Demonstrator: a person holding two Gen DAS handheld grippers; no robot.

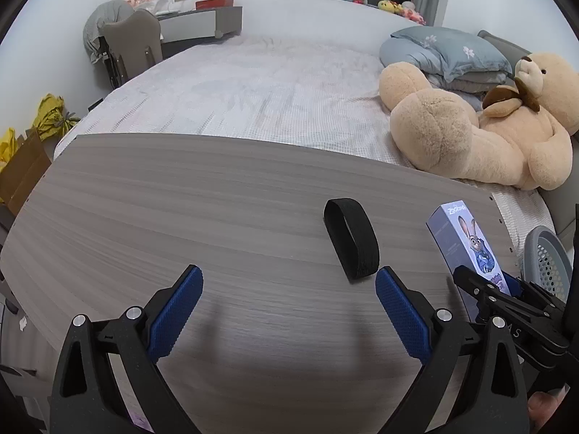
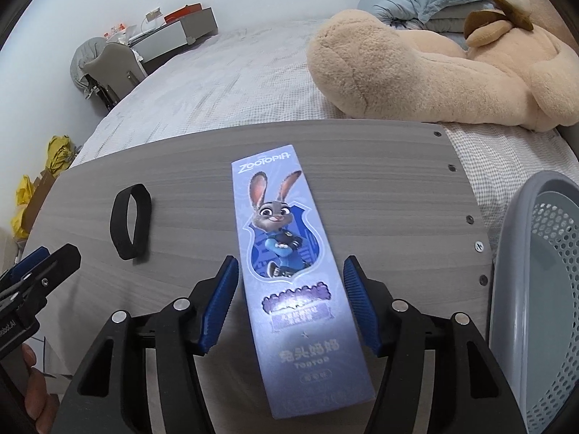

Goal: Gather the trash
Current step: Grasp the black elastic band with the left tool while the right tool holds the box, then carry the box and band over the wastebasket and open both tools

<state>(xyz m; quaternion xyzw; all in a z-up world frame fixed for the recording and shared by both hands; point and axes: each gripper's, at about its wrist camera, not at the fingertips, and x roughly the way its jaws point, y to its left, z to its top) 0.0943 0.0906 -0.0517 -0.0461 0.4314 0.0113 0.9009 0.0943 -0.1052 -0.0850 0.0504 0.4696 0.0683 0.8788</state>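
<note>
Box [image 2: 295,278] flat on the wooden board [image 2: 398,188], long and purple-blue, cartoon rabbit and "Zootopia" printed on top, running from mid-frame down to the bottom centre of the right wrist view. Right gripper [image 2: 291,302] straddling it, blue pads [image 2: 219,307] spread wide on either side, not clamped on anything, a gap visible between each pad and the box edges. Same box [image 1: 470,249] at the right edge of the left wrist view, with the right gripper's black frame in front of its lower end.

Black band [image 2: 131,222] looped on the board at the left of the right wrist view, well apart from the box. In the left wrist view, same band [image 1: 351,238] sitting just above and between the left gripper [image 1: 287,302] fingertips, closer to the right-hand pad. Left gripper jaws wide apart too, holding nothing, hovering over bare board.

Grey mesh basket [image 2: 539,289] at the right edge of the right wrist view, just beside the board. Also peeking in at the right edge of the left view [image 1: 546,256].

Bed [image 1: 253,83] behind the board, big teddy bear [image 1: 477,126] lying at the upper right, folded blue bedding [image 1: 448,50] behind it.
</note>
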